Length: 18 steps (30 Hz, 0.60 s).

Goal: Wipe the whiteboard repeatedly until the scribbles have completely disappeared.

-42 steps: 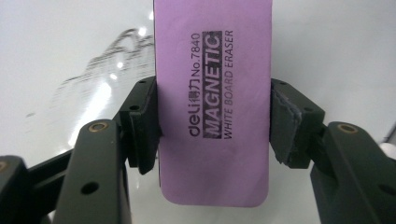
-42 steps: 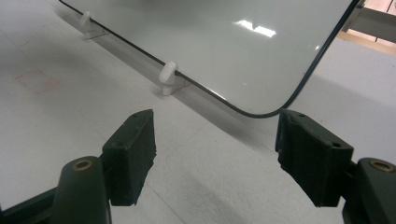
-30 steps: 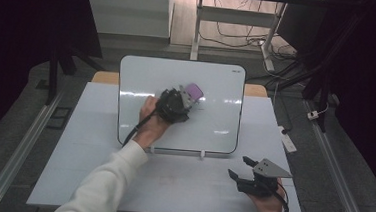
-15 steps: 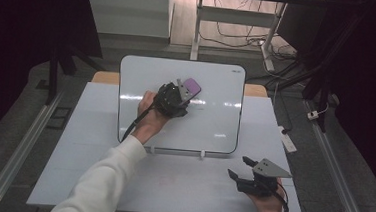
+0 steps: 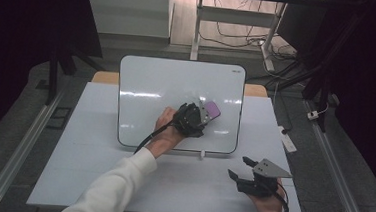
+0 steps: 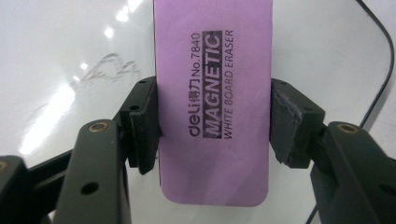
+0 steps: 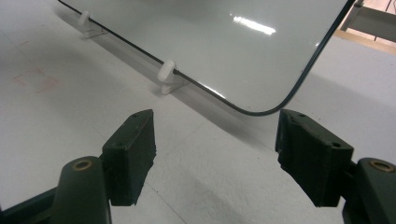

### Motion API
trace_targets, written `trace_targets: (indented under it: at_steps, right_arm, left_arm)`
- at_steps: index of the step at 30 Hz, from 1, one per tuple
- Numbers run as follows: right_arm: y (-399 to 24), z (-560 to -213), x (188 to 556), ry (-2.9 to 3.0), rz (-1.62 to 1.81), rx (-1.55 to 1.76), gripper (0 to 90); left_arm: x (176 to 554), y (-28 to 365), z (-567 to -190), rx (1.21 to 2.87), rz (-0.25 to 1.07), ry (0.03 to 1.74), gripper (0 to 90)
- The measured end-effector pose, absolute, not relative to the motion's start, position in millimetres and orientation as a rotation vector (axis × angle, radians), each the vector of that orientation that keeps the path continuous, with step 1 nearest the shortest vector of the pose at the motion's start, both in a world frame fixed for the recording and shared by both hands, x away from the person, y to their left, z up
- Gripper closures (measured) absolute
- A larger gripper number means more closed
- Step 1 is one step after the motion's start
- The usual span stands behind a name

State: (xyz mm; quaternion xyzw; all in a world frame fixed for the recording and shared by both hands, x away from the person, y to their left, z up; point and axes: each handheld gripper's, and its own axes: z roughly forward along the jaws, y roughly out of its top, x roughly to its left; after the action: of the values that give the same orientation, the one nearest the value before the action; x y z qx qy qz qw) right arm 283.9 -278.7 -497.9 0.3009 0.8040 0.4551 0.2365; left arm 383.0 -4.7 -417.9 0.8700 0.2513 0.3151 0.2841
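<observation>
The left gripper is clamping a purple eraser against the whiteboard standing across the desk's far middle; the right gripper is resting wide apart, holding nothing, near the desk's front right corner

purple eraser printed "deli No.7840 MAGNETIC WHITE BOARD ERASER"

A purple rectangular whiteboard eraser, printed "deli No.7840 MAGNETIC WHITE BOARD ERASER", lies flat against a propped glossy whiteboard, toward its right of centre. Faint smeared grey marker traces sit at the eraser's ten o'clock.
</observation>
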Motion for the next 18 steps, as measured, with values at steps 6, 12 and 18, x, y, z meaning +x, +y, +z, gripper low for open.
trace_targets:
  at_steps: [6,12,18]
  right_arm:
    - [-280,-498,284,2.201,1.247,0.831,28.3]
    - [-280,-498,285,2.203,1.249,0.834,28.3]
    - [-280,-499,285,2.204,1.25,0.835,28.3]
  left_arm:
    - [404,42,-386,2.209,0.906,0.847,41.2]
    - [416,67,-374,2.134,0.877,0.933,41.3]
    - [412,32,-383,2.192,0.865,0.84,41.3]
